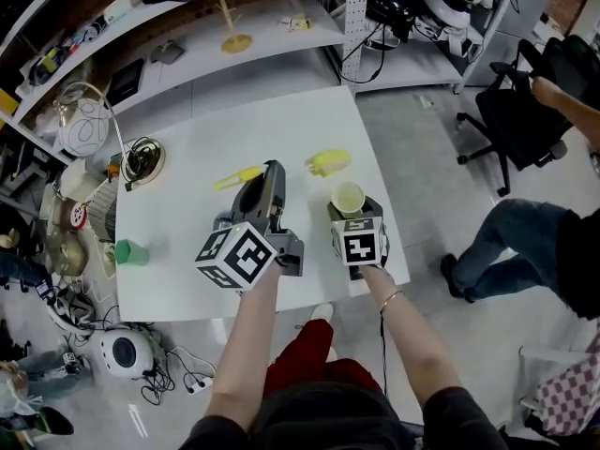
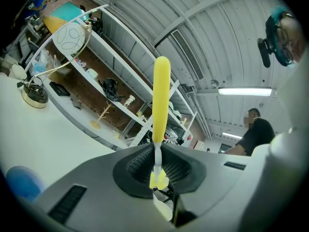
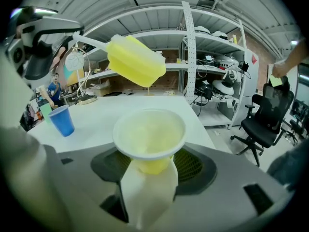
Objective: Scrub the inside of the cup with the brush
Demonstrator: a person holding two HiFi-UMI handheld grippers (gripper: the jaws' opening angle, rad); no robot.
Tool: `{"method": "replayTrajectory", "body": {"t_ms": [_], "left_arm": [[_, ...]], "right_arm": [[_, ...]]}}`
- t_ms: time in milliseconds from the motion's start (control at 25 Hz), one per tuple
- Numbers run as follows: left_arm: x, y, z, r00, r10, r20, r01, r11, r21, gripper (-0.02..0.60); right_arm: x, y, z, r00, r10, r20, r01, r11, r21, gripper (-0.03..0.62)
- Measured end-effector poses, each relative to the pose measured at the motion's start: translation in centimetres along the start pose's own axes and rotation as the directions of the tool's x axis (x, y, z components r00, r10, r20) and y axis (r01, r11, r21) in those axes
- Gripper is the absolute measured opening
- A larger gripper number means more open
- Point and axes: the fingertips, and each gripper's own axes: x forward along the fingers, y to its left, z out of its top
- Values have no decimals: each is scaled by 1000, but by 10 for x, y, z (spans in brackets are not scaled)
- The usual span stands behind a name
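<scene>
Left tongs [image 2: 158, 164] clamp the brush [image 2: 161, 98] by its thin neck; right tongs [image 3: 149, 170] grip the cup [image 3: 149, 129] over the counter [image 1: 187, 148]; the brush head [image 3: 135, 61] hangs above its rim, apart; a blue cup [image 3: 62, 120] stands aside.

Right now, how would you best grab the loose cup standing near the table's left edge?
Take the loose cup across its side wall, just under the rim, pinched from two opposite sides: it stands upright and narrows downward. Come in level from the bare middle of the table, probably; clutter crowds the left edge.
</scene>
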Motion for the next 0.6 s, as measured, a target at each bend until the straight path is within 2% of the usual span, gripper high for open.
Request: {"method": "replayTrajectory", "body": {"t_ms": [320,600], "left_arm": [[0,1,0,1000,-3,-6,3,1000,0,41],[-9,-7,6,1000,-29,-5,29,999,15,41]], "right_arm": [[0,-5,4,999,-9,31,9,1000,0,270],[-17,-5,17,997,-42,58,45,998,-42,268]]}}
